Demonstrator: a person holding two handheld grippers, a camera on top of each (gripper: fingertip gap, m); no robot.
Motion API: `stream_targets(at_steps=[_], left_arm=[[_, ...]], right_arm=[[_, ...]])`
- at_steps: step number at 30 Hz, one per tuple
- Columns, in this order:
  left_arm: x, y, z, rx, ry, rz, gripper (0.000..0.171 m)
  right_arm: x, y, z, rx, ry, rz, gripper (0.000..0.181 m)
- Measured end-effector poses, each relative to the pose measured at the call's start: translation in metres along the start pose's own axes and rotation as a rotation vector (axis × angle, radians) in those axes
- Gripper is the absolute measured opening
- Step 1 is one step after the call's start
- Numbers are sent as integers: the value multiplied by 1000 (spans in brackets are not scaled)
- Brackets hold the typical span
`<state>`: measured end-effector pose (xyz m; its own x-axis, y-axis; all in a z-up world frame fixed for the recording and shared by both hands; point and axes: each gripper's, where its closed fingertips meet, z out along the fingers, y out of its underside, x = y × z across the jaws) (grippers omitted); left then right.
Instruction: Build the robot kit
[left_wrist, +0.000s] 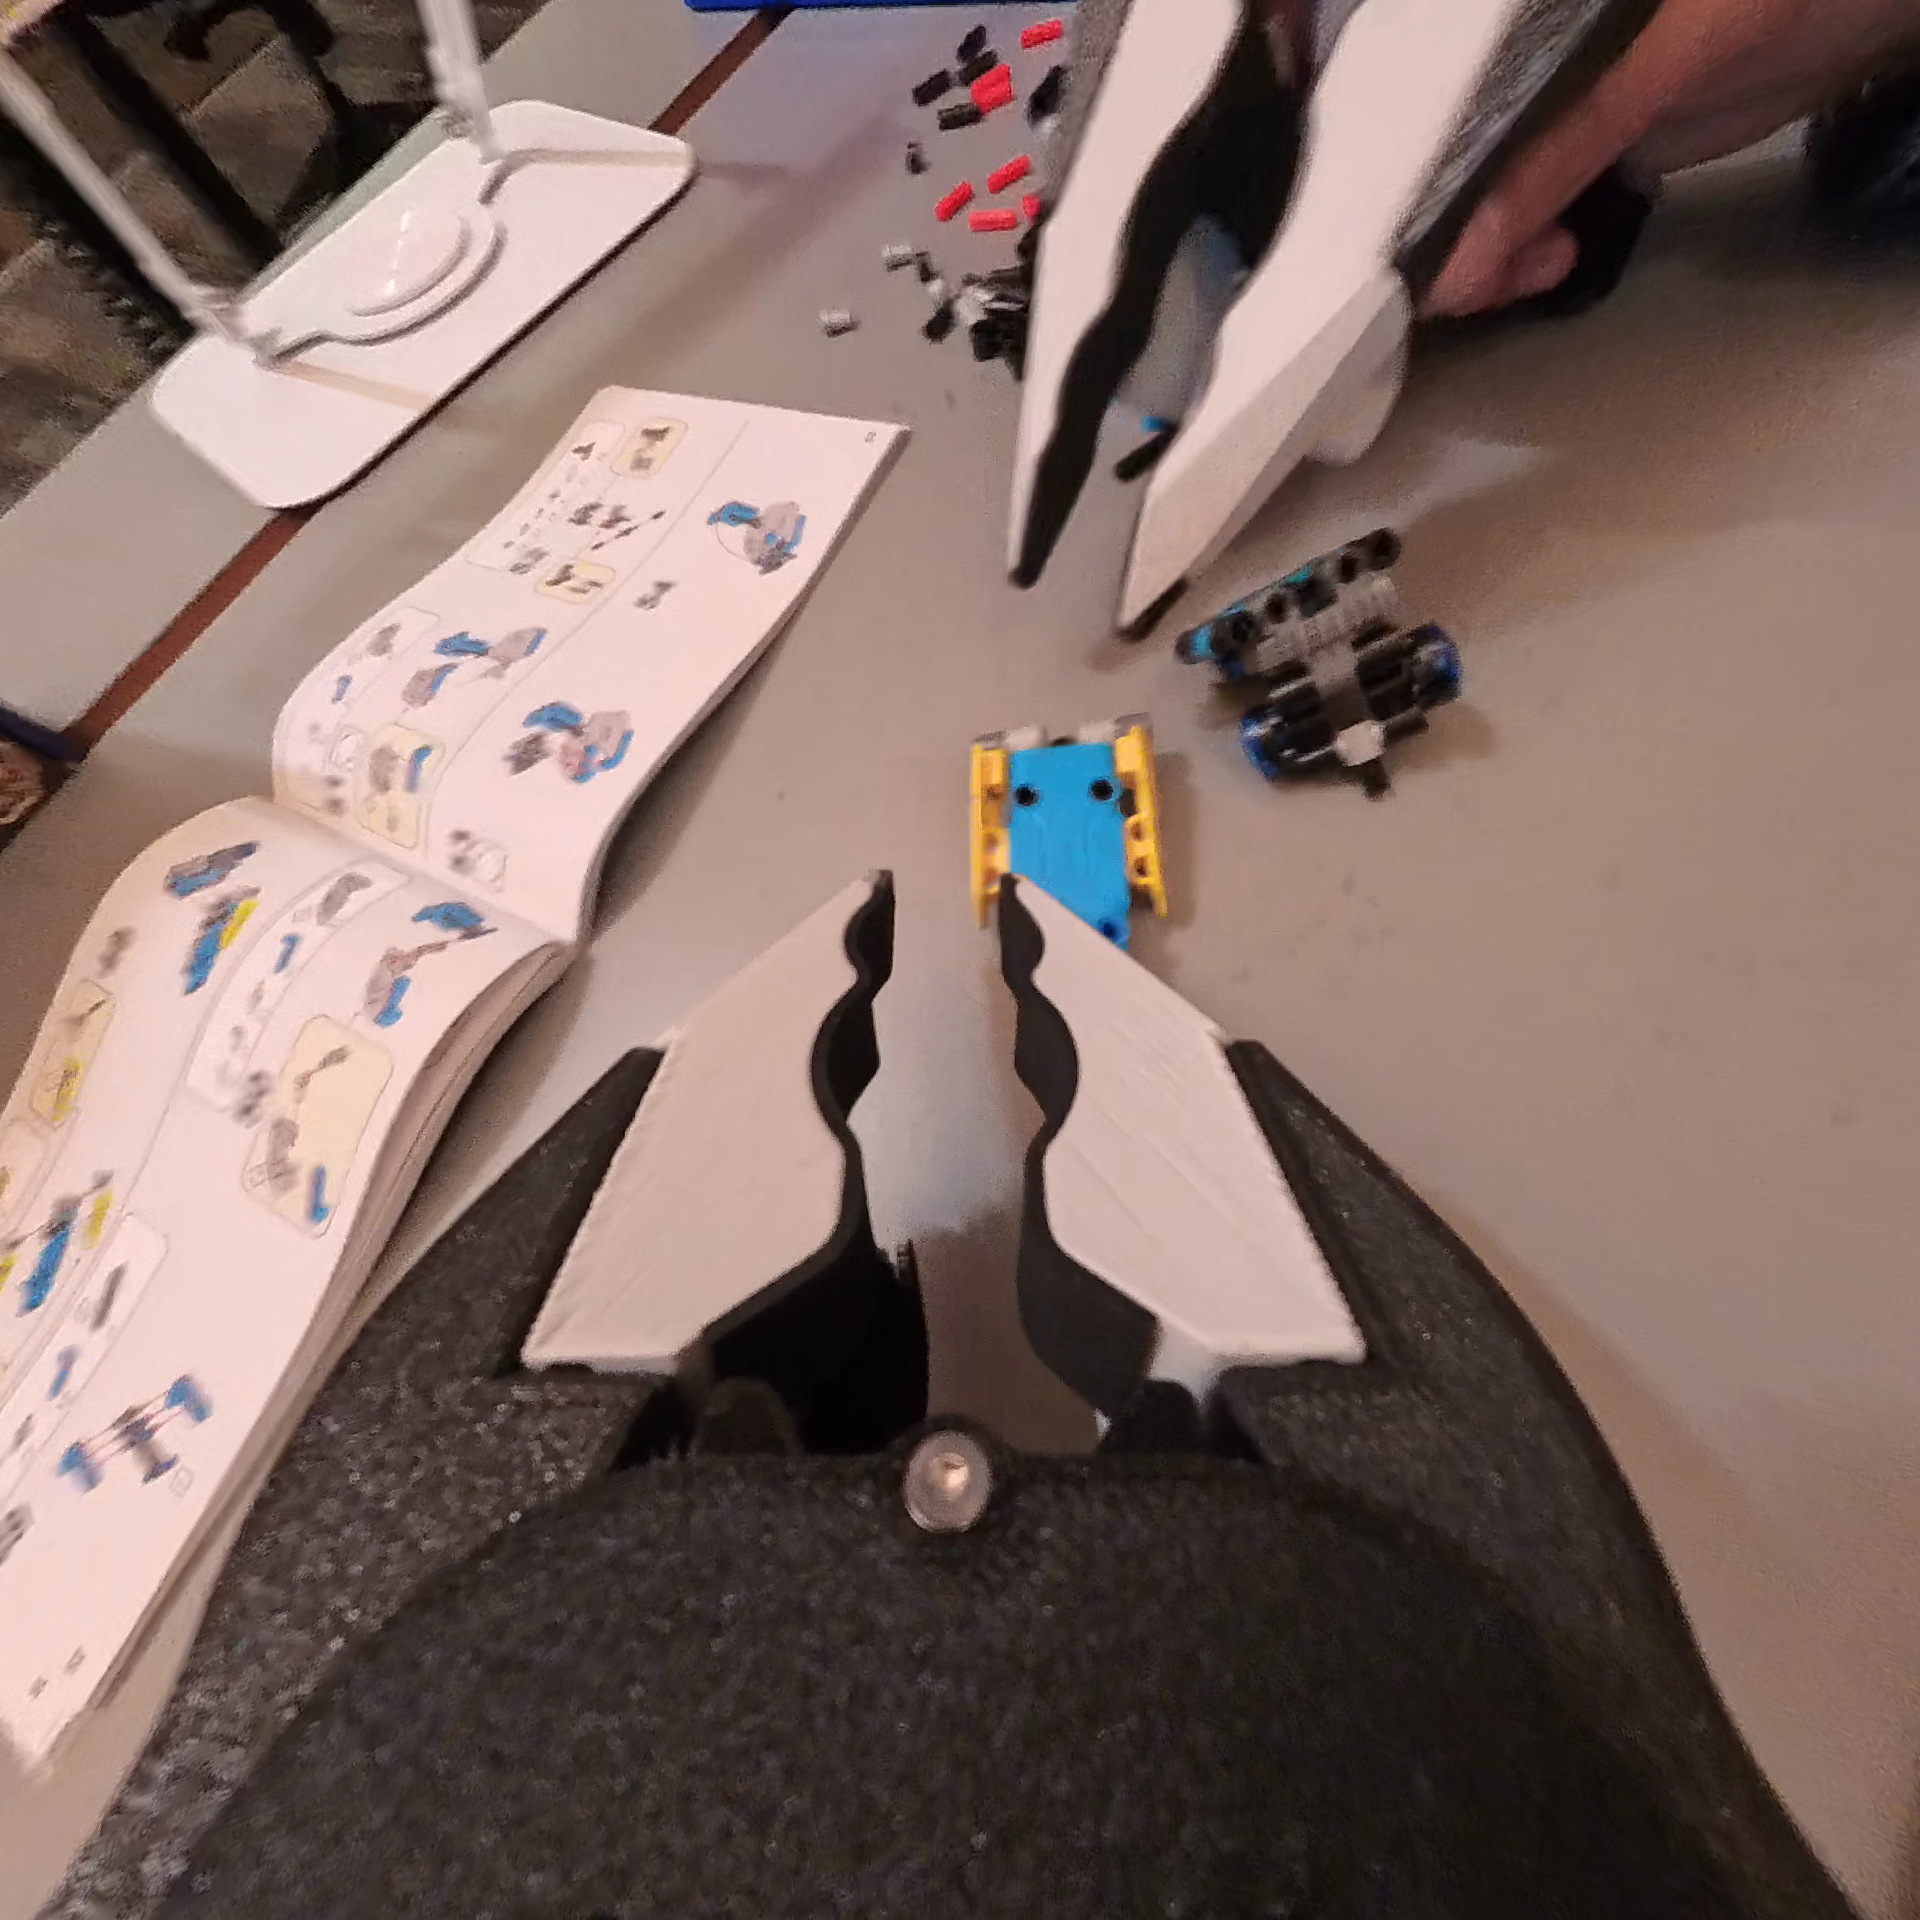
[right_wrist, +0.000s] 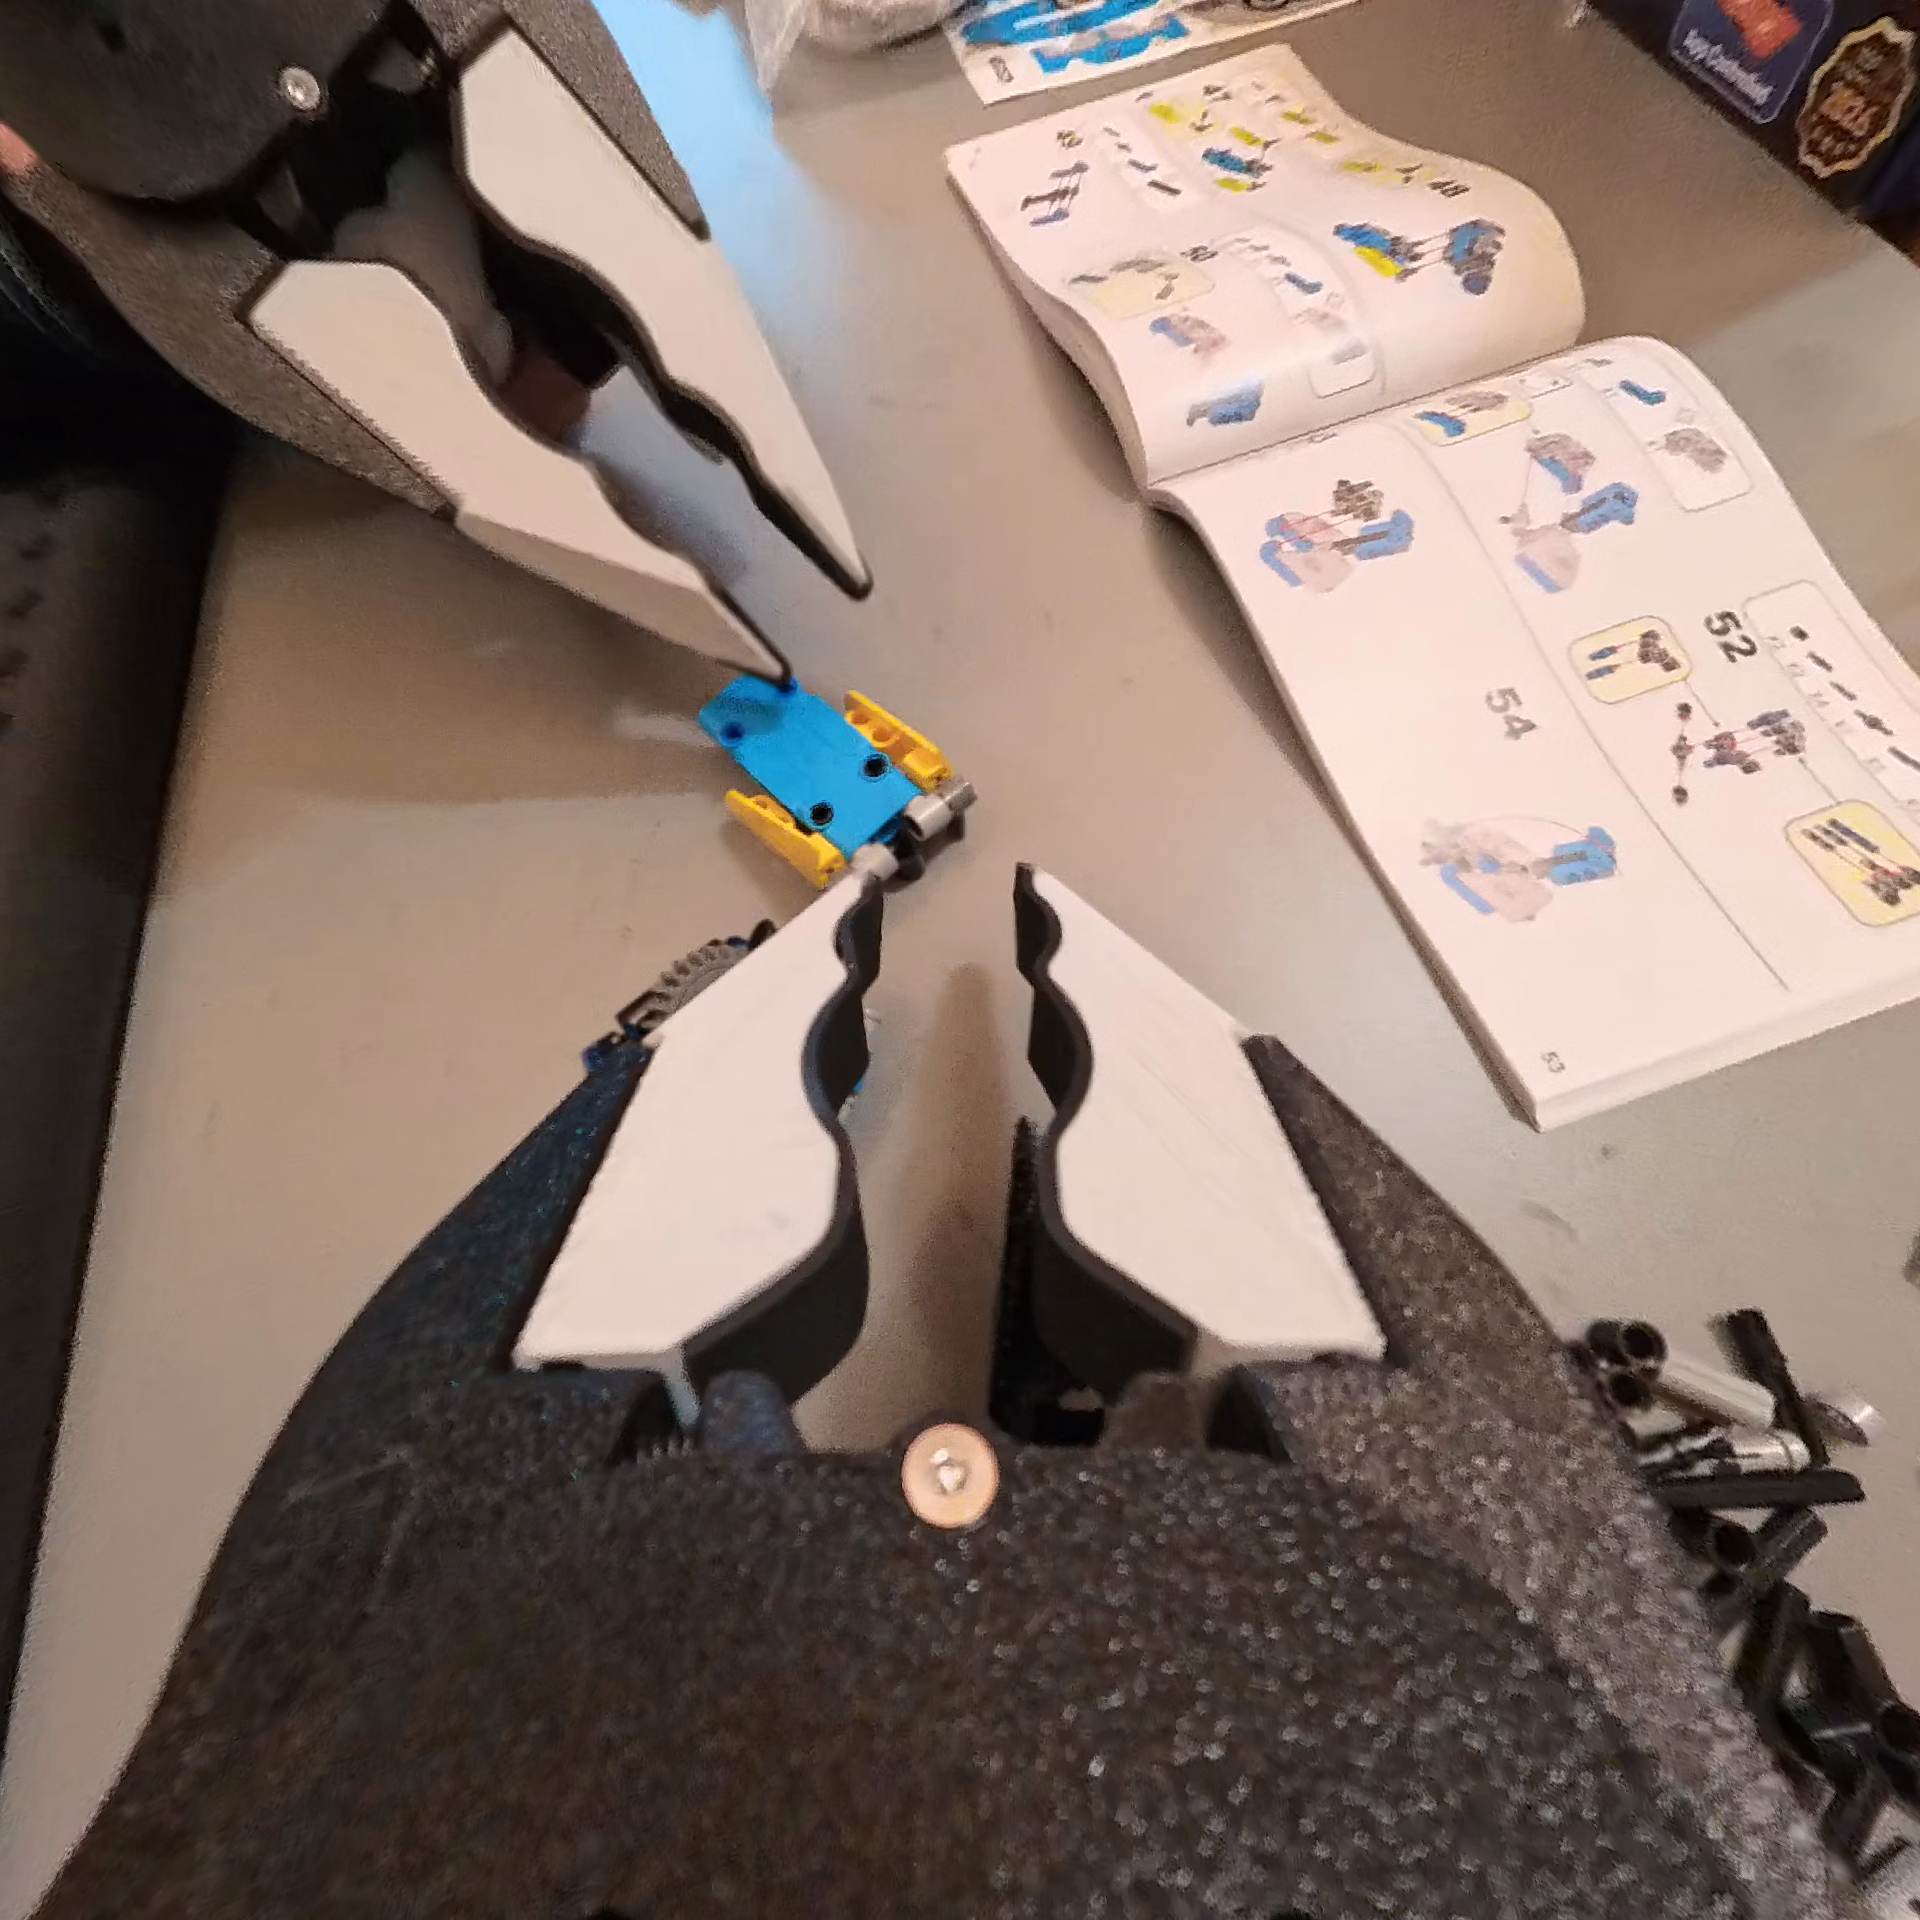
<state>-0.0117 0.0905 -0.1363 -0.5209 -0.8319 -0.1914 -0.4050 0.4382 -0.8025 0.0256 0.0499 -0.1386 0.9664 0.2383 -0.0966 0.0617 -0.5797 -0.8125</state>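
Blue-and-yellow toy part (left_wrist: 1070, 821) lies at 12 o'clock of left gripper (left_wrist: 945, 899), jaws spread, empty; right gripper (right_wrist: 948, 883) likewise spread, empty.

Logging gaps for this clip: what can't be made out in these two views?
- Dark wheeled assembly: right wrist view, mostly hidden behind the right gripper.
- Loose black pieces: right wrist view, cut by the edge.
- Instruction booklet drawings: left wrist view, blurred.
- Left gripper touching the blue-and-yellow piece: unclear.
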Motion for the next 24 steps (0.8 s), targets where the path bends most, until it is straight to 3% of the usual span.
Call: stream_targets(at_steps=[3,9,12,13,15,18,24], left_arm=[[22,7,5,-43,134,-31,38],[16,5,15,-60,108,-29,67],[19,6,24,-96,102,27,63],[21,5,26,-96,106,38,50],[23,3,28,-98,107,56,41],[13,-4,24,-51,-3,134,41],[-2,-81,-39,371,-484,526,41]], right_arm=[[0,1,3,-21,15,-18,25],[4,-3,-1,0,14,40,23],[1,-3,-1,4,4,38,22],[0,-4,-1,5,1,37,22],[-3,-7,-3,24,-12,44,22],[-5,-15,-8,73,-39,90,22],[-22,-60,-33,327,-234,289,32]])
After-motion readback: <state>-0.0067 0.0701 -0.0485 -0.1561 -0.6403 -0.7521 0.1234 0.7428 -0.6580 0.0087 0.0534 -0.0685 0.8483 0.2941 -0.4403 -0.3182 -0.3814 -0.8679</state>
